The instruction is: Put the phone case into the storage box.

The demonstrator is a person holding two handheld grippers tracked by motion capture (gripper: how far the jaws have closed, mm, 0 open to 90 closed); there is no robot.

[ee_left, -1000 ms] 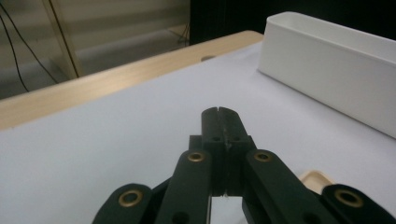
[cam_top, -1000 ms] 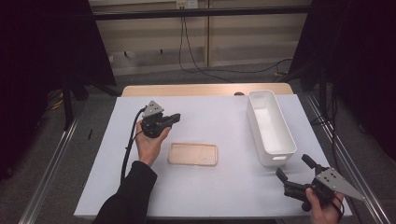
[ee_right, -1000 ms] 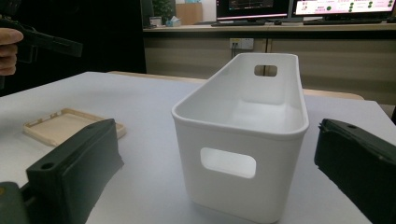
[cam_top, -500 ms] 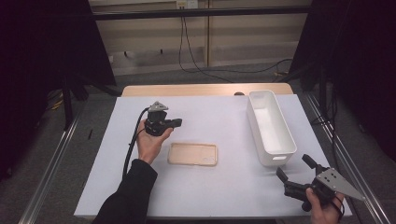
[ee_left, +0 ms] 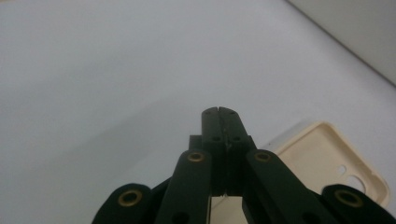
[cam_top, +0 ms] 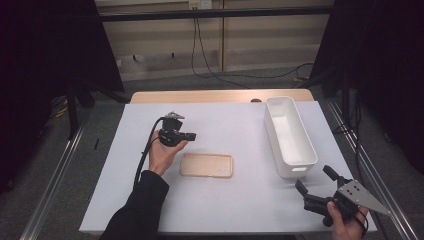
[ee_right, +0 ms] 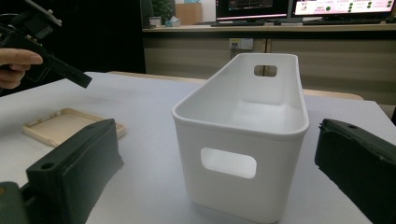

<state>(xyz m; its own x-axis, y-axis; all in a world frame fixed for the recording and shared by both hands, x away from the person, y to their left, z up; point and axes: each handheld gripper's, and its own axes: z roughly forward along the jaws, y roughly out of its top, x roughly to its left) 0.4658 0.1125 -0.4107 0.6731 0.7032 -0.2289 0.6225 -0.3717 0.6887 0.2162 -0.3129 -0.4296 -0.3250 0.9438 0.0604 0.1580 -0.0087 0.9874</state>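
While the left gripper point(cam_top: 189, 136) hangs above the white table cover point(cam_top: 225, 120) just beyond the upper left corner of the beige phone case point(cam_top: 206, 165), its two black jaws are pressed together with nothing between them, as the left gripper view shows plainly. The phone case lies flat near the middle of the cover with its hollow side up, a camera cutout at one end; in the left gripper view its rim sits just below and to the right of the closed jaw tips. No brand mark or lettering can be read on the case. The right gripper point(cam_top: 314, 181) is held low at the near right corner of the table, jaws spread wide and holding nothing, pointing toward the near short end of the white plastic bin point(cam_top: 290, 135). The bin stands upright along the right side of the cover, well apart from the phone case, with an oblong handle slot in each short end and no label on its walls. In the right gripper view, monitors point(ee_right: 299, 7) on a far desk show coloured screen content too small to read.
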